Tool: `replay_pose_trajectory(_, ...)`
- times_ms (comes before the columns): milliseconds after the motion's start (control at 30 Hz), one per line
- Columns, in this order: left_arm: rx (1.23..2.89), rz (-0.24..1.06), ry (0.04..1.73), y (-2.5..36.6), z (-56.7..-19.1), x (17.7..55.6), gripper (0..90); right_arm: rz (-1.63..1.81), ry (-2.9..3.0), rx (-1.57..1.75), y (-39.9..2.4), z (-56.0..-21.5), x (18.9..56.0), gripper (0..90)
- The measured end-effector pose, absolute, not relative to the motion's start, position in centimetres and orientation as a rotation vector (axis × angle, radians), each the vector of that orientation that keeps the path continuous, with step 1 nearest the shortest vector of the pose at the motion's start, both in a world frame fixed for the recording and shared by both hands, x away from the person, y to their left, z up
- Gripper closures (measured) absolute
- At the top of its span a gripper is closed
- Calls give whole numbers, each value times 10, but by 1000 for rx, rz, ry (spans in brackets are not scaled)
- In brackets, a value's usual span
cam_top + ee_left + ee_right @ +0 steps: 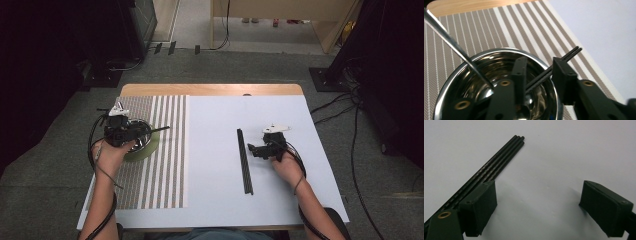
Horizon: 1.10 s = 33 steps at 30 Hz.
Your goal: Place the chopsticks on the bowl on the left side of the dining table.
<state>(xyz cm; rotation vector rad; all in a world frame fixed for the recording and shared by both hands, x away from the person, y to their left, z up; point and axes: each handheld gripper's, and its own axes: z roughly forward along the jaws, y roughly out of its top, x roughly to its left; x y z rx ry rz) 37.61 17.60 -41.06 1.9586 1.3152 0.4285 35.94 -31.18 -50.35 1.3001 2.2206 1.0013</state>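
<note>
Nearest you, the right tool (252, 149) hovers low over the white tabletop (220, 200) with its jaws spread wide and nothing between them. At its 9 o'clock side in the high view lies the bundle of black chopsticks (244, 161), running from 6 to 12 o'clock. In the right gripper view the bundle (496, 162) passes just beside one jaw.

Across at 9 o'clock, your left tool (136, 131) hangs over the steel bowl (499, 50), which sits on a green saucer (145, 152) on the striped placemat (165, 170). Its jaws stand parted. One pair of chopsticks (571, 53) runs between them without being pinched, the far ends pointing out past the bowl rim toward 3 o'clock in the high view. A shiny metal handle (449, 41) also leans into the bowl.

Handling notes:
- Treat the sticks as light, stiff, thin and smooth. Expect them to roll or pivot under a loose grip.
- Take hold near mid-length, square across the sticks, so neither end droops.
- Separate a pair from the bundle before closing. The sticks lie touching and may lift together.
- Expect the polished bowl to be slippery. Sticks lowered against its wall may slide.

Farthest off, at 12 o'clock, the wooden edge (210, 90) of the tabletop shows bare.
</note>
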Motion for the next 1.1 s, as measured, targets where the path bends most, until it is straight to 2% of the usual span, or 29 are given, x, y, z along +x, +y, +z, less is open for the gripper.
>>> replay_pose_trajectory(167,1948,417,1286,165,-409,375,485,1001,2220,1300,-312,-504,359,136)
replay_pose_trajectory(367,1959,416,1241,153,-408,373,405,1001,2220,1298,-312,-504,359,136)
replay_pose_trajectory(700,1983,415,1155,127,-409,370,351,1001,2220,1298,-312,-504,359,136)
replay_pose_trajectory(1100,2049,393,1049,91,-415,362,326,1002,2220,1298,-312,-504,359,136)
